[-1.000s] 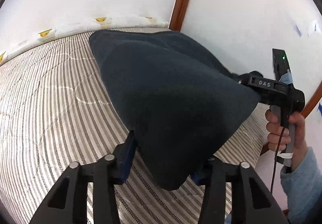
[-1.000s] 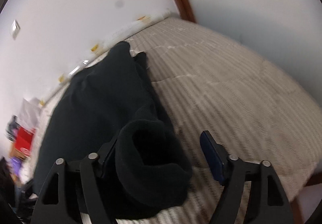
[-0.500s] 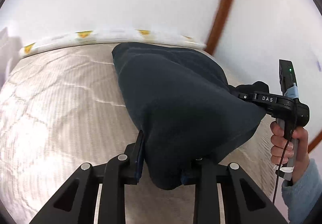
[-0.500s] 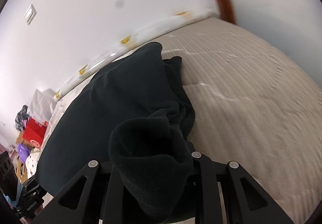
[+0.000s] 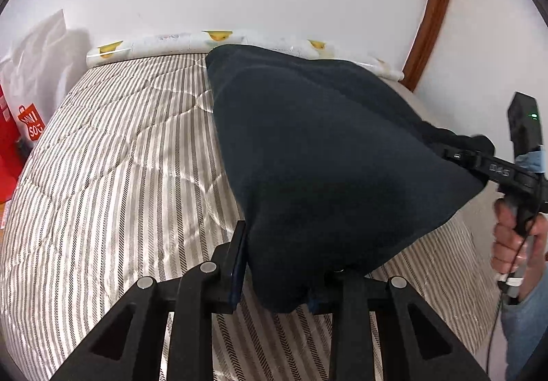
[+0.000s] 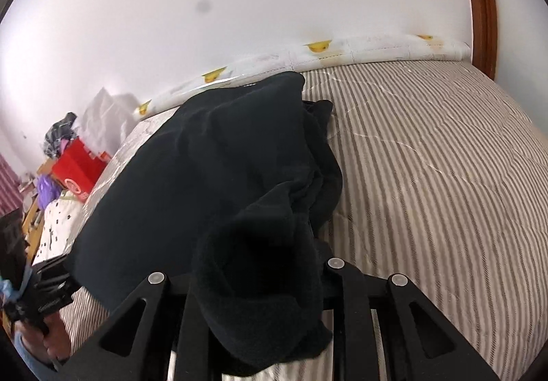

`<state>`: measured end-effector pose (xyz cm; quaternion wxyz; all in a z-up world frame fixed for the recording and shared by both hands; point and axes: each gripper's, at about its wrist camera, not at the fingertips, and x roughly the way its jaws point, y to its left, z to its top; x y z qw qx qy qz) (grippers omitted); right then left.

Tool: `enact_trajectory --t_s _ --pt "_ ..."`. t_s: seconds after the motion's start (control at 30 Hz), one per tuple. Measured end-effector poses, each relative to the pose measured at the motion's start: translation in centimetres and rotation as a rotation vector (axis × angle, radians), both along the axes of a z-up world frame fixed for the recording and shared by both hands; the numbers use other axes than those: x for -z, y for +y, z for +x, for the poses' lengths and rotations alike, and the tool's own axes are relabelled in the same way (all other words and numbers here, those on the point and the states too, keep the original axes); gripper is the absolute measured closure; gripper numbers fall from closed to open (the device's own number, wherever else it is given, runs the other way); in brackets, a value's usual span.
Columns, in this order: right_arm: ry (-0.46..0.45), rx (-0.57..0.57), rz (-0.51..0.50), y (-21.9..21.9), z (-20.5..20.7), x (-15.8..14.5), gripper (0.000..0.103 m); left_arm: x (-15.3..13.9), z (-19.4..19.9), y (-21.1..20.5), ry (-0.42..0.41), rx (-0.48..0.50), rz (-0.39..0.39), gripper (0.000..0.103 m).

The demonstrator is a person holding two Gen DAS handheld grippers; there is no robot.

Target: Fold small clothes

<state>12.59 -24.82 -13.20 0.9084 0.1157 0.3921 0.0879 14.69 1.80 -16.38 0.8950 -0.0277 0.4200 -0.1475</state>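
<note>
A dark navy fleece garment [image 5: 322, 155] hangs stretched between my two grippers above the striped mattress [image 5: 113, 175]; its far end rests on the bed. My left gripper [image 5: 277, 281] is shut on one near corner. My right gripper [image 6: 260, 281] is shut on the other corner, where the garment [image 6: 219, 168] bunches into a thick roll over the jaws. The right gripper also shows in the left wrist view [image 5: 479, 163], held by a hand at the garment's right corner. The left gripper shows at the lower left of the right wrist view [image 6: 48, 295].
A white bolster with yellow duck prints [image 5: 212, 40] lies along the wall at the bed's far edge. A wooden door frame [image 5: 431, 11] stands at the right. A red bag [image 5: 20, 138] and clutter [image 6: 68, 158] sit beside the bed's left side.
Both grippers closed on the garment's corners: the right between the first two moments, the left by half a second ago. Both views have swung left, showing more of the bed's left side.
</note>
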Motion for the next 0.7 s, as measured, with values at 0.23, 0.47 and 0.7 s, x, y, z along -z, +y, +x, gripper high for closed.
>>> enact_trajectory --t_s 0.23,0.47,0.7 --pt "-0.017 0.019 -0.071 -1.7 -3.8 -2.3 0.073 -0.1 -1.0 1.4 0.074 -0.016 -0.083 0.07" --pt "-0.151 0.029 -0.137 -0.1 -5.0 -6.0 0.071 -1.3 -4.0 1.9 0.053 -0.008 -0.116 0.067" --pt "-0.034 0.032 -0.271 1.9 -3.5 -0.8 0.089 -4.6 -3.5 1.8 -0.029 -0.009 -0.092 0.066"
